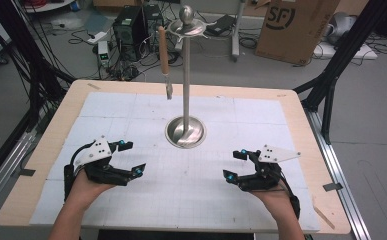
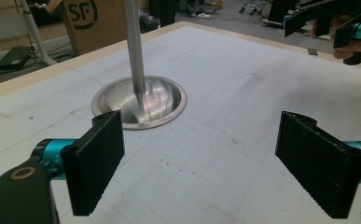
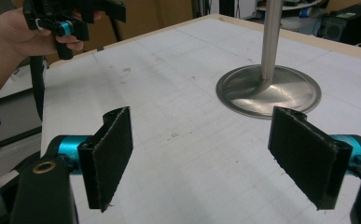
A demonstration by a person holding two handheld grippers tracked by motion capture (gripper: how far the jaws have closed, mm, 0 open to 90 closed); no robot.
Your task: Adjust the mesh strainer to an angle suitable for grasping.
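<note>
Both the left gripper [image 1: 129, 157] and right gripper [image 1: 236, 164] rest wide open and empty near the tabletop's front edge, while a light, rigid wooden-handled utensil [image 1: 164, 57], best gripped by its handle, hangs from a metal stand [image 1: 185, 131] toward the far edge.

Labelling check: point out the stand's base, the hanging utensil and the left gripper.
stand base [image 1: 185, 132]: high view, on the round metal dish.
hanging utensil [image 1: 163, 47]: high view, on its wooden handle.
left gripper [image 1: 129, 156]: high view, midway between its fingertips.
</note>
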